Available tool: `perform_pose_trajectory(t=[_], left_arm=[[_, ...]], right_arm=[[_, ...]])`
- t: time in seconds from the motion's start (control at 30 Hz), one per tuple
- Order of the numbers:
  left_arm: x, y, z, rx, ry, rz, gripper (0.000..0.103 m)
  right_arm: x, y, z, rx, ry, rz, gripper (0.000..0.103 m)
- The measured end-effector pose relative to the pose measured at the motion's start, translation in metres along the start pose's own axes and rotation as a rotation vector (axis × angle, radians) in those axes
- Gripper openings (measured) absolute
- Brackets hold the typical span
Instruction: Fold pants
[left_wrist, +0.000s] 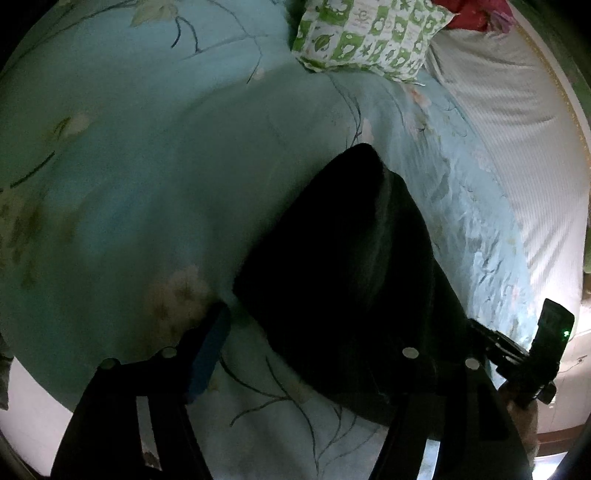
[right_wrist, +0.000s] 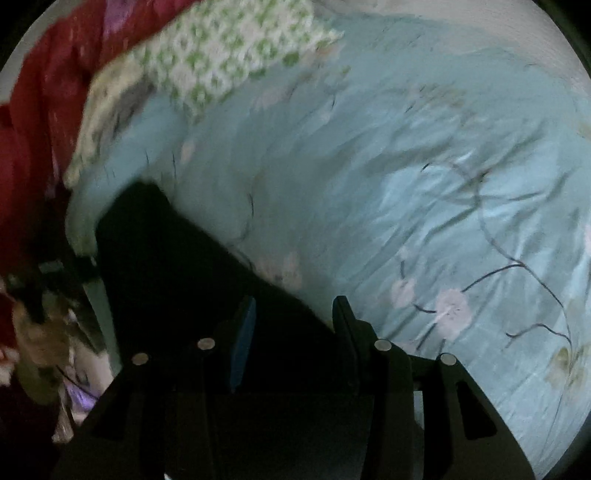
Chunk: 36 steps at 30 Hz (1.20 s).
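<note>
Because the folded black pants (left_wrist: 343, 280) lie flat on the bedspread (left_wrist: 147, 166), I hover my left gripper (left_wrist: 325, 332) and right gripper (right_wrist: 295, 317) over them, both gaping and empty, for smoothing.

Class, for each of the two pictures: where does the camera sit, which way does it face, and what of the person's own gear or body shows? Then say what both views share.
Left wrist: sits on the left gripper, facing steeply down at the black pants on the quilt; its fingers straddle the pants, and the right gripper shows at right.
Right wrist: sits on the right gripper, facing down at the pants' edge; a hand shows blurred at left.
Shared: pants, floral quilt, green pillow, red cloth.
</note>
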<state>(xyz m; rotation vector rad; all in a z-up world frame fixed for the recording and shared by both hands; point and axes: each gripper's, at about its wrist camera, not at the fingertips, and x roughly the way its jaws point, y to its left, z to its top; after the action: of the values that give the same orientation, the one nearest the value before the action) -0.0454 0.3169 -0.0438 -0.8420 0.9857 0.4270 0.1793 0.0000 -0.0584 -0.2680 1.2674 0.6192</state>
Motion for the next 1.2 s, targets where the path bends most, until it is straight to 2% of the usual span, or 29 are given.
perform_pose_trajectory(t=[0.1, 0.2, 0.23, 0.27, 0.3, 0.33, 0.4, 0.43, 0.47, 0.53, 0.57, 0.67, 0.8, 0.9, 1.0, 1.17, 1.2], left_arm=[[0.003, -0.004, 0.001, 0.024, -0.019, 0.021, 0.053], [0.007, -0.011, 0.000, 0.061, -0.045, 0.041, 0.047], [0.008, -0.014, 0.000, 0.083, -0.059, 0.054, 0.044], [0.008, -0.016, 0.000, 0.095, -0.065, 0.060, 0.042], [0.007, -0.019, -0.001, 0.110, -0.071, 0.064, 0.036], [0.004, -0.020, -0.002, 0.123, -0.081, 0.057, 0.025], [-0.014, -0.020, -0.004, 0.122, -0.127, 0.001, 0.017], [-0.030, -0.020, -0.006, 0.130, -0.165, -0.057, 0.016], [-0.046, -0.022, -0.008, 0.146, -0.208, -0.082, 0.016], [-0.076, -0.028, -0.015, 0.204, -0.305, -0.088, 0.016], [-0.087, -0.031, -0.018, 0.231, -0.341, -0.087, 0.016], [-0.109, -0.042, -0.022, 0.304, -0.398, -0.100, 0.016], [-0.103, -0.046, -0.016, 0.346, -0.410, -0.026, 0.016], [-0.083, -0.042, -0.006, 0.367, -0.384, 0.023, 0.016], [-0.055, -0.038, 0.002, 0.416, -0.359, 0.102, 0.016], [-0.023, -0.028, 0.003, 0.410, -0.313, 0.139, 0.018], [-0.015, -0.025, 0.002, 0.407, -0.299, 0.162, 0.022]], right_arm=[[0.005, -0.002, -0.002, -0.026, 0.038, 0.031, 0.044], [0.008, 0.005, -0.002, -0.076, 0.067, 0.024, 0.043], [0.008, 0.008, -0.003, -0.093, 0.067, 0.014, 0.040], [0.009, 0.013, -0.003, -0.114, 0.065, 0.007, 0.033], [0.008, 0.016, -0.002, -0.125, 0.063, -0.001, 0.030], [0.006, 0.023, -0.004, -0.152, 0.053, -0.034, 0.026], [-0.004, 0.036, -0.009, -0.201, 0.010, -0.098, 0.021], [-0.009, 0.042, -0.007, -0.214, -0.012, -0.119, 0.019], [-0.025, 0.052, -0.012, -0.234, -0.078, -0.152, 0.019], [-0.051, 0.061, -0.020, -0.239, -0.178, -0.160, 0.018], [-0.070, 0.067, -0.026, -0.235, -0.260, -0.186, 0.018], [-0.089, 0.082, -0.033, -0.257, -0.379, -0.301, 0.018], [-0.065, 0.080, -0.027, -0.233, -0.373, -0.320, 0.018], [-0.037, 0.073, -0.019, -0.204, -0.344, -0.324, 0.018], [-0.018, 0.070, -0.016, -0.179, -0.329, -0.332, 0.018], [0.004, 0.062, -0.017, -0.152, -0.306, -0.342, 0.020], [0.008, 0.060, -0.018, -0.143, -0.300, -0.349, 0.022]])
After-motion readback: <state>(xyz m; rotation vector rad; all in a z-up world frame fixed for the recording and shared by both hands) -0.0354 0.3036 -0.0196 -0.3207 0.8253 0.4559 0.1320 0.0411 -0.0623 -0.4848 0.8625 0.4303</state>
